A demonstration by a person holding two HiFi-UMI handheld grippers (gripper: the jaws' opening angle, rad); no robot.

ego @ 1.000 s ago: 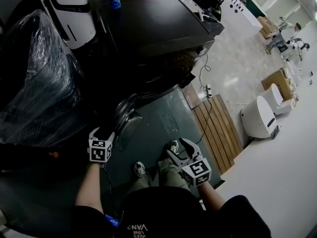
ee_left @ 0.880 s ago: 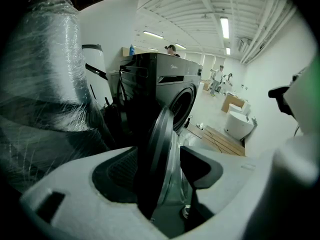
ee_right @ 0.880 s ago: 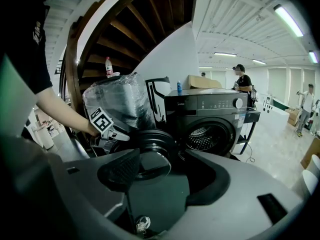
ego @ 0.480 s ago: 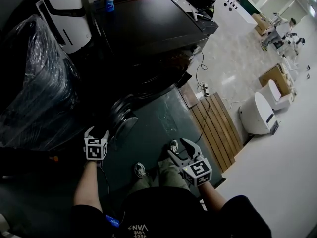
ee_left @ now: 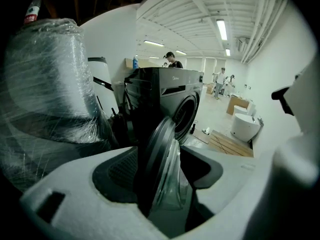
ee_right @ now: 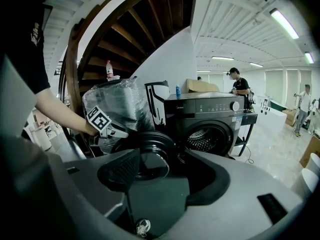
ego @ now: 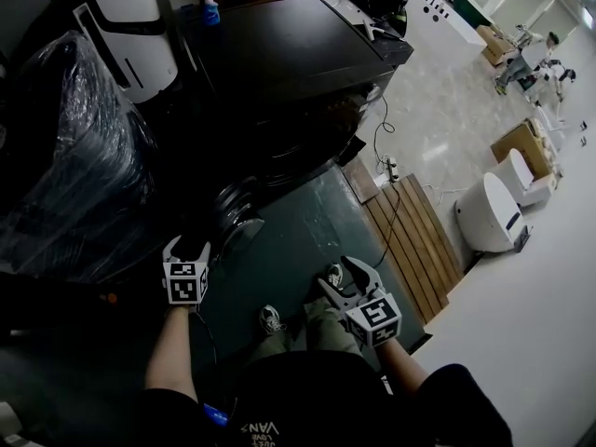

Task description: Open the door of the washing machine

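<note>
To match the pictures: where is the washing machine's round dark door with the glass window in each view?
Head view: round dark glass door, left of centre.
Left gripper view: lower centre, edge-on between the jaws.
Right gripper view: centre-left.
Shared landmark: dark grey washing machine.

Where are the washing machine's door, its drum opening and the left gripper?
door (ee_right: pixel 156 156): right gripper view, on the round glass of the open door.
drum opening (ee_right: pixel 202 140): right gripper view, on the perforated metal drum inside.
left gripper (ego: pixel 190 248): head view, at its jaw tips by the door's rim.
</note>
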